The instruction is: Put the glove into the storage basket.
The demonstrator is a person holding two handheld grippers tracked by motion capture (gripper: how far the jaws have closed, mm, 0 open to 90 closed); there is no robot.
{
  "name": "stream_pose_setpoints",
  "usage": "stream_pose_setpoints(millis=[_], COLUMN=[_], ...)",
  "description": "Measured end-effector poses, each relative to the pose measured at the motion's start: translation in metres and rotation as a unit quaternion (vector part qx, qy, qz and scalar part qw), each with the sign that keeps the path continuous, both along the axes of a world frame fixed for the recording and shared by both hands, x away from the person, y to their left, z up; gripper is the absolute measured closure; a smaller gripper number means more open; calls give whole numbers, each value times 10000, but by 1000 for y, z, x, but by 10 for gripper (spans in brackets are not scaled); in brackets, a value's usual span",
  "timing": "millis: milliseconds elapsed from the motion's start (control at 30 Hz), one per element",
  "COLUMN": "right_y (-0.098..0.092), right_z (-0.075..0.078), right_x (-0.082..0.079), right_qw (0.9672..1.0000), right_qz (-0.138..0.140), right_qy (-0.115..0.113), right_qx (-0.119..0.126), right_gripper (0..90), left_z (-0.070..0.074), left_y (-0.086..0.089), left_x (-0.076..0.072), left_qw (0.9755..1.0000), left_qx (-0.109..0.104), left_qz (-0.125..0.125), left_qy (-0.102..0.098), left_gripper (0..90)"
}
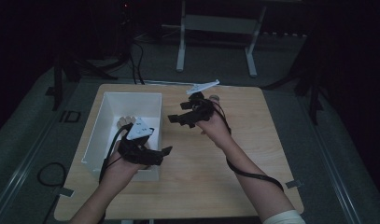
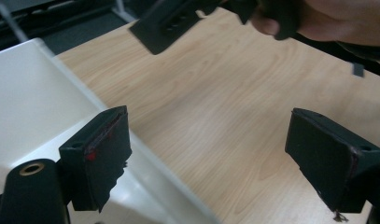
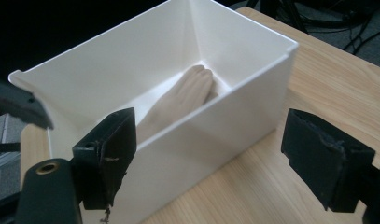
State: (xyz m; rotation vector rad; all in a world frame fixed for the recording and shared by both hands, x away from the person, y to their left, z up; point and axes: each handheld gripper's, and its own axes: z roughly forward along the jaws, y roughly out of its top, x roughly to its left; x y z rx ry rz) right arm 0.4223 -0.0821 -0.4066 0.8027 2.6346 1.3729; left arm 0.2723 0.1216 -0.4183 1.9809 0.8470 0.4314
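A white open-topped box (image 1: 131, 94) stands on the left half of the wooden table (image 1: 215, 186). Inside it lies a beige hand-shaped object (image 1: 125, 120), like a glove, against the far wall. My left gripper (image 1: 160, 154) hovers over the box's near right corner, open, with nothing between its jaws. In the left gripper view my left gripper (image 2: 225, 140) spans bare tabletop beside the box wall (image 2: 33, 93). My right gripper (image 1: 178, 113) is held above the table's middle, open and empty. In the right gripper view my right gripper (image 3: 215, 144) faces the box (image 3: 234, 107) and the beige object (image 3: 183, 95).
A small white flat item (image 1: 202, 87) lies at the table's far edge. Bare wood stretches right of the box. The legs of a metal frame (image 1: 180, 51) stand on the floor beyond the table. A cable (image 1: 253, 175) trails from the right gripper along the forearm.
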Motion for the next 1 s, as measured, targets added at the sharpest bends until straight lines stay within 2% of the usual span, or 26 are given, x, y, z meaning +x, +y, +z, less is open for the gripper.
stream_pose_setpoints(millis=[133,267,433,700,1000], right_y=[-18,-35,-55,-81,-99], right_z=[-1,-5,-15,-33,-56], right_x=[-1,-5,-10,-18,-28], right_qw=[9999,9998,9998,9996,9997], right_qz=[-62,-104,-171,-226,-245], right_qy=[-106,-117,-71,-49,60], right_qx=[-50,-74,-50,-132,-43], right_gripper=[179,179,182,181,179], left_z=[1,2,-1,-18,-37], left_y=[-16,-31,-50,-77,-94], left_x=[-3,-4,-3,-2,0], left_qw=[9998,9991,9981,9959,9932], left_qx=[-69,-178,-190,-217,-200], left_qz=[-202,-382,-583,-876,-1119], left_qy=[-17,-43,-48,103,255], left_gripper=[146,146,146,146,146])
